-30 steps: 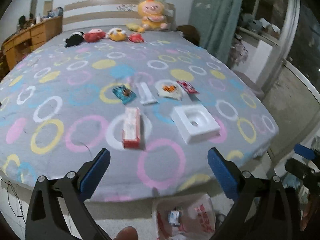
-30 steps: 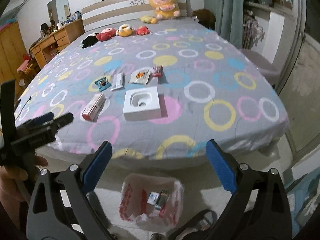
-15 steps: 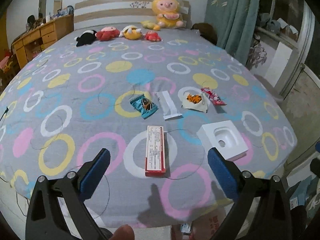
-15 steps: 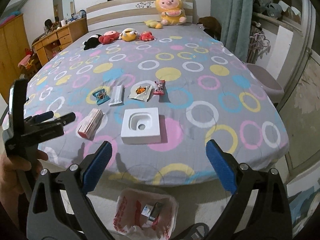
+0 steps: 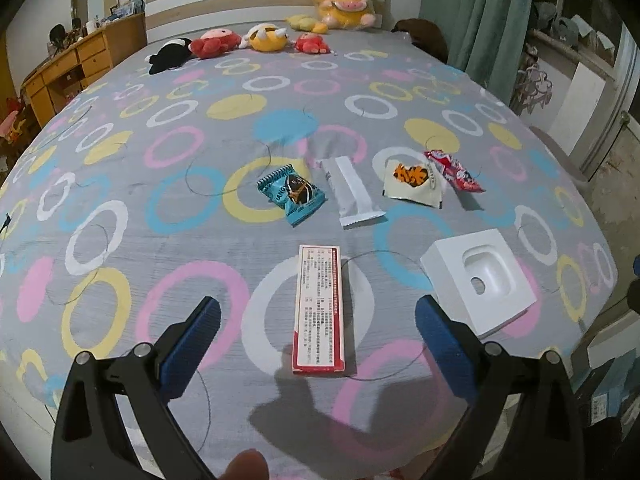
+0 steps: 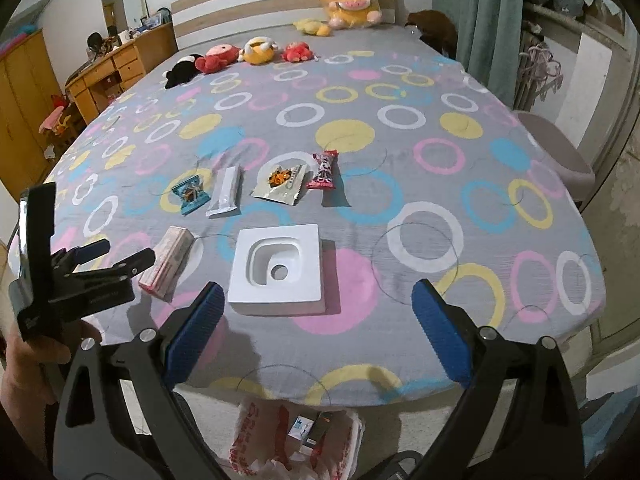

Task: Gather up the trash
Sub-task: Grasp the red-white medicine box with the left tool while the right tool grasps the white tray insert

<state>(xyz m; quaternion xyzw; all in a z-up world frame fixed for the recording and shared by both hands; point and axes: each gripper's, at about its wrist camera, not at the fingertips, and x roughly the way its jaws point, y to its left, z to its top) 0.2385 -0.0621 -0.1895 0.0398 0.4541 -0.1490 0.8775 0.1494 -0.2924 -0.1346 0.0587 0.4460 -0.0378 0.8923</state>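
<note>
A big bed [image 5: 120,184] with a grey cover full of coloured rings holds the trash. Near the front edge lies a long red and white box [image 5: 319,307], and just to its right sits a white foam tray [image 5: 480,280]. Behind them is a row of four wrappers: a blue wrapper [image 5: 291,194], a white wrapper [image 5: 354,192], a cream packet with orange on it [image 5: 414,179] and a red wrapper [image 5: 454,170] touching the packet's right side.

The left hand-held gripper [image 5: 318,342] hangs over the red and white box with its blue fingers [image 5: 192,340] spread wide and nothing between them. The right hand-held gripper [image 6: 316,330] is spread wide too, near the foam tray, holding nothing.

On the floor below the bed's edge is a white and red plastic bag [image 6: 296,440] with some small things in it. Soft toys [image 5: 260,38] sit far back by the headboard.
</note>
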